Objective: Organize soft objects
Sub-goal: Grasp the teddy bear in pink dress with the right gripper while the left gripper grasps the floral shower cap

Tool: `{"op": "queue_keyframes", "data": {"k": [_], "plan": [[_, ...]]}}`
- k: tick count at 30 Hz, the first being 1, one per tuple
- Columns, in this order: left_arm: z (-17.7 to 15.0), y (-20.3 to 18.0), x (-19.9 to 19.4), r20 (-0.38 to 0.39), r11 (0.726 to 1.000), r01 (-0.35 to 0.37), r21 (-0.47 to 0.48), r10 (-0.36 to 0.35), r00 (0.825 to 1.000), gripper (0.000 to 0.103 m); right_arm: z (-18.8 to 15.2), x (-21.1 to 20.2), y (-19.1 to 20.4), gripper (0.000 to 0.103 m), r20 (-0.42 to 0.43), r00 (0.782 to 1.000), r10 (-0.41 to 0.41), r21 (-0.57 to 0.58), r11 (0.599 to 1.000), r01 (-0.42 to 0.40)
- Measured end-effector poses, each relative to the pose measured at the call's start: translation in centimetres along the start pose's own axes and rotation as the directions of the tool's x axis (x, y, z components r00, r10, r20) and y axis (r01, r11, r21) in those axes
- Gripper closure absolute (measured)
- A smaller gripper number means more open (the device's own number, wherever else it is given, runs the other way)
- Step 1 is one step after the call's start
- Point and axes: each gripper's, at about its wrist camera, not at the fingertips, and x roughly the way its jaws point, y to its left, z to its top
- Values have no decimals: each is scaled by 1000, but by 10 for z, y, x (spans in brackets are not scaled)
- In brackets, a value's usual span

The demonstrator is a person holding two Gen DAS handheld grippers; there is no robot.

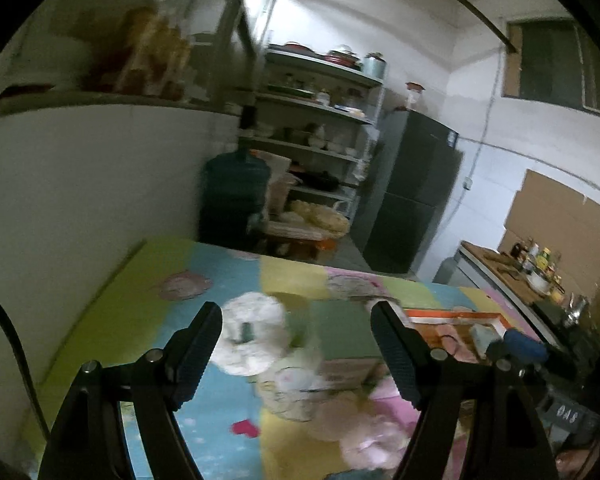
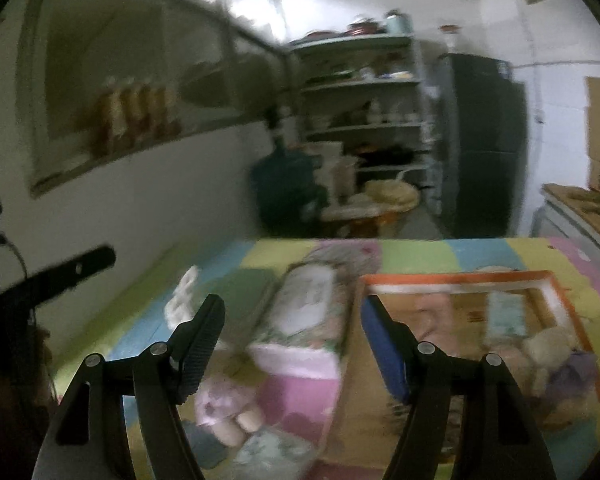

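Pale plush toys (image 2: 224, 412) blurred on pastel mat (image 1: 100, 320); cardboard box (image 2: 472, 280) half-filled. Left gripper (image 1: 296, 350), right gripper (image 2: 292, 346) wide, empty.

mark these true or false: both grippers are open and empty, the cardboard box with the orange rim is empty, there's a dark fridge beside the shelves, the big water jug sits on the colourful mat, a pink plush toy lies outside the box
1. Both grippers are open and empty. True: the left gripper and the right gripper stand wide apart with nothing between the pads.
2. The cardboard box is empty. False: soft items already lie inside it.
3. A dark fridge stands beside the shelves. True.
4. The water jug sits on the colourful mat. False: it stands on the floor beyond the mat's far edge.
5. A pink plush toy lies outside the box. True: it lies on the mat.
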Motion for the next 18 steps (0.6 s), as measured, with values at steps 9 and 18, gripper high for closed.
{"op": "queue_keyframes", "data": {"k": [9,18], "plan": [[-15,67,-11,-18,995,-75,-65,74,997,26,-33,56,44,31,-188,976,105,-84,989,-123],[-29,93,22,-137,999,11,-44,-17,990,26,-56,98,63,31,-312,949,50,-146,984,-100]]}}
